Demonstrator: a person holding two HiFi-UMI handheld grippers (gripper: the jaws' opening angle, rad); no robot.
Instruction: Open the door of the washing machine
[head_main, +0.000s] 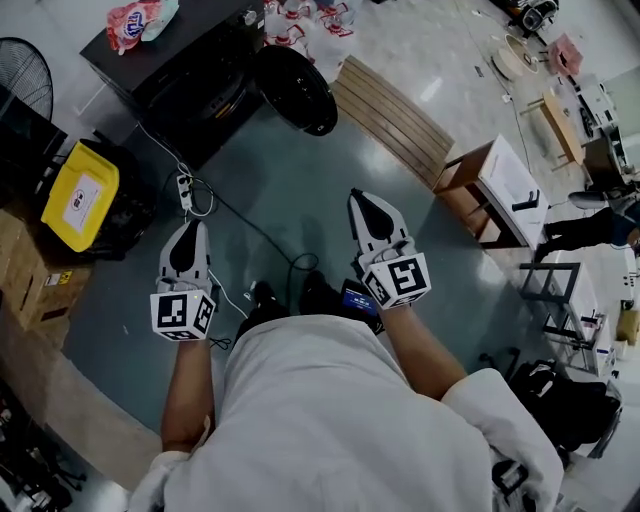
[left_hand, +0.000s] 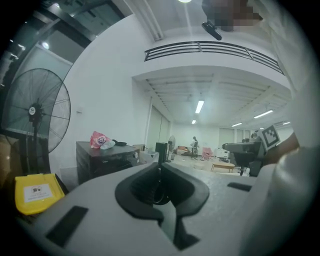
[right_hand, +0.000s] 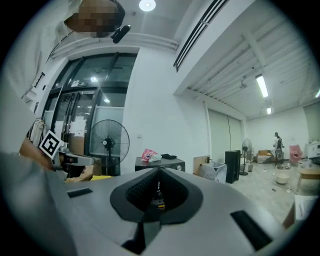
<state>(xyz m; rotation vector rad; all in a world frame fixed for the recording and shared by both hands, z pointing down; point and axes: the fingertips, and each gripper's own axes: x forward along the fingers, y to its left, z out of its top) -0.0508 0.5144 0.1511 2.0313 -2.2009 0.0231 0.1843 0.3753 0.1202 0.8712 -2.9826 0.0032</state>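
A yellow bin (head_main: 80, 195) lies near a black fan (head_main: 25, 75).

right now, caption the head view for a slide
Left tongs and right tongs shut, empty, over the floor, short of the washing machine.

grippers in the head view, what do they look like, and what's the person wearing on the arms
The left gripper and the right gripper match: tapered white shells with black inner faces. At the rear of each is a white cube printed with black square markers. The person wears a white top whose sleeves end near the elbows.
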